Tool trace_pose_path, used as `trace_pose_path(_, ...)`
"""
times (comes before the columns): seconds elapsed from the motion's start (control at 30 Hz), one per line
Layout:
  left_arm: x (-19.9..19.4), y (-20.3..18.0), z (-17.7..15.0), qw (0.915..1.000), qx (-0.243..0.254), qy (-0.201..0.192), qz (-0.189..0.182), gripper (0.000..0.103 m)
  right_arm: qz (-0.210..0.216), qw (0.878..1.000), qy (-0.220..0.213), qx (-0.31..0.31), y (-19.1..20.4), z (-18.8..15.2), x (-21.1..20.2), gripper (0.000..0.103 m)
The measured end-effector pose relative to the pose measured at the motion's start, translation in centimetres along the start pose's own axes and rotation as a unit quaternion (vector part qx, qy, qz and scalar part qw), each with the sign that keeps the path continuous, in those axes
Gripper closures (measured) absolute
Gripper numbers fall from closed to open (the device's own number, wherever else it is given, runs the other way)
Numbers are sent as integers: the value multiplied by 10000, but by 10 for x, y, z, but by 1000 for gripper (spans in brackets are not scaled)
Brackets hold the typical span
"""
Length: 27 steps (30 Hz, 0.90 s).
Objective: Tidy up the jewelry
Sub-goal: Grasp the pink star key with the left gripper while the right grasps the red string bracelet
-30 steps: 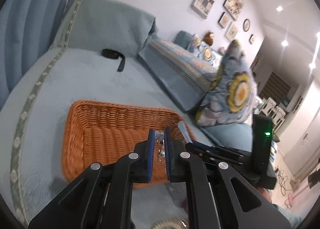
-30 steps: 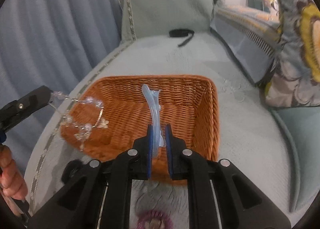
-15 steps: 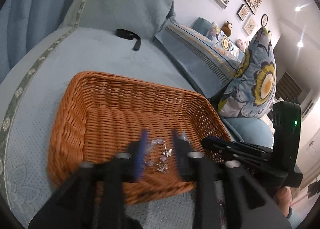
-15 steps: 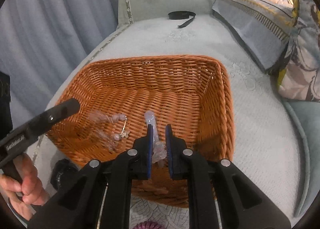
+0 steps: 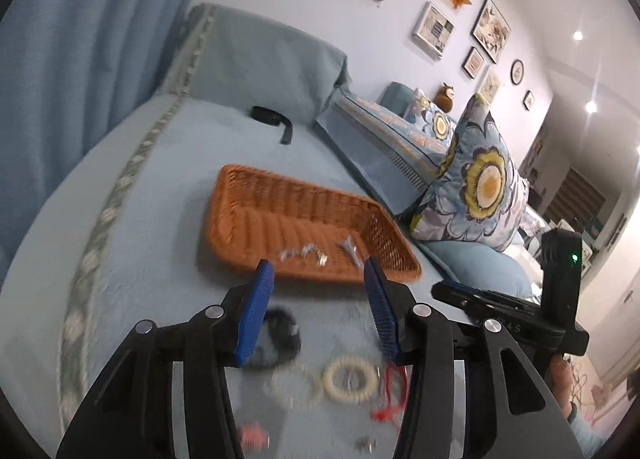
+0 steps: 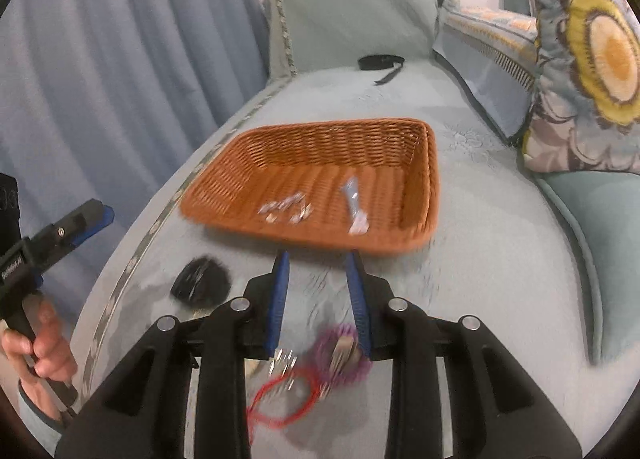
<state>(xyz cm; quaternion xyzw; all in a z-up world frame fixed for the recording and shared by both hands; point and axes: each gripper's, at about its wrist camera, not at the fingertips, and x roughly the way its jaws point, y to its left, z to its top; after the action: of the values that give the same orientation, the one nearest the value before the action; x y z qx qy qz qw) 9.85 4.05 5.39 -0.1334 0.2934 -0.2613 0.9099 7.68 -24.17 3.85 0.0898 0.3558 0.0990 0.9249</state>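
An orange wicker basket (image 5: 248, 215) (image 6: 430, 179) sits on the blue sofa seat. Inside lie a silver bead bracelet (image 5: 304, 253) (image 6: 286, 211) and a clear blue hair clip (image 5: 349, 247) (image 6: 354, 207). My left gripper (image 5: 318, 271) is open and empty, pulled back in front of the basket. My right gripper (image 6: 318, 259) is open and empty, also short of the basket's near rim. On the seat near me lie a black hair tie (image 5: 280, 333) (image 6: 200, 281), a cream bead bracelet (image 5: 350, 379), a red cord loop (image 6: 282, 399) and a purple scrunchie (image 6: 340, 351).
A floral cushion (image 5: 476, 183) (image 6: 588, 59) leans at the right. A black strap (image 5: 272, 119) (image 6: 380, 63) lies at the back of the seat. Blue curtains (image 6: 120, 59) hang at the left. A small pink item (image 5: 252, 437) lies near me.
Both grippers opened and let go: the bracelet and the hair clip dropped into the basket. Both grippers then pulled back toward me, away from the basket.
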Motion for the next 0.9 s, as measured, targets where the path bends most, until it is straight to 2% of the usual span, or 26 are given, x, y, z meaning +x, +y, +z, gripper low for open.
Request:
trace_pose_path(0.13, -25, -3, -34, 9999, -80, 77, 110, 58, 11, 10000, -19, -49, 12, -37, -20, 76)
trace_pose_path(0.3, -32, 10, -73, 9985, -384, 262, 283, 58, -50, 9999, 126, 29, 11, -71, -17, 76)
trace_pose_path(0.5, -19, 33, -86, 9952, -575, 475, 628, 58, -128, 9991, 407, -58, 6, -89, -1, 76)
trace_pose_path(0.63, -6, 45, -91, 9904, -743, 828, 819, 58, -12, 9982, 591, 20, 8, -93, 12, 76)
trace_pose_path(0.73, 0, 59, -96, 9867, -1042, 1063, 656, 58, -198, 9972, 718, 6, 10, -93, 26, 76)
trace_pose_path(0.9, 5, 75, -98, 9832, -1412, 1070, 440, 58, -524, 9960, 715, -85, 12, -88, 44, 76)
